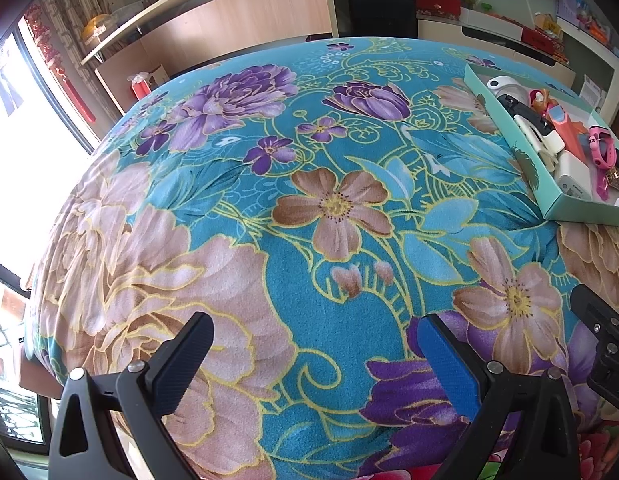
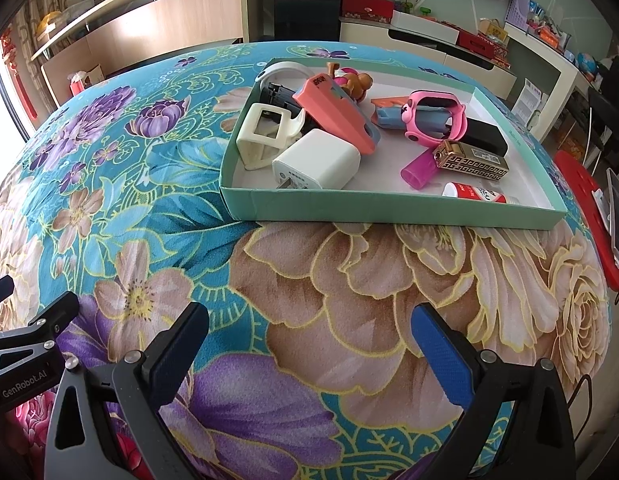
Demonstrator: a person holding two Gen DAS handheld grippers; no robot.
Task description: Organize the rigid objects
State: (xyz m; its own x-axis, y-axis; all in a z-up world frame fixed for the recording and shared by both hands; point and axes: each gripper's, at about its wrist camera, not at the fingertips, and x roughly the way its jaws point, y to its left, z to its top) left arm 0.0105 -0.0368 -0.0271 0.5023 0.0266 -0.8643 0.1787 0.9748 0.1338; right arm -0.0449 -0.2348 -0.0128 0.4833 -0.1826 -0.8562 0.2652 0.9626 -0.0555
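A shallow green box (image 2: 389, 208) sits on the floral cloth ahead of my right gripper (image 2: 309, 344), which is open and holds nothing. Inside lie a white charger (image 2: 317, 162), a cream frame-shaped holder (image 2: 261, 136), a salmon-pink case (image 2: 335, 114), a pink watch (image 2: 437, 118), a gold lighter (image 2: 471, 160), a magenta tube (image 2: 417, 172) and a small red-and-white bottle (image 2: 479, 194). In the left wrist view the same box (image 1: 541, 176) is at the far right. My left gripper (image 1: 315, 354) hovers open over bare cloth, far from the box.
The floral cloth (image 1: 309, 200) covers the whole table. A red stool with a phone on it (image 2: 613, 216) stands off the table's right edge. Wooden cabinets (image 1: 229, 28) and shelves with clutter line the far wall. The right gripper's body (image 1: 605, 340) shows at the left view's right edge.
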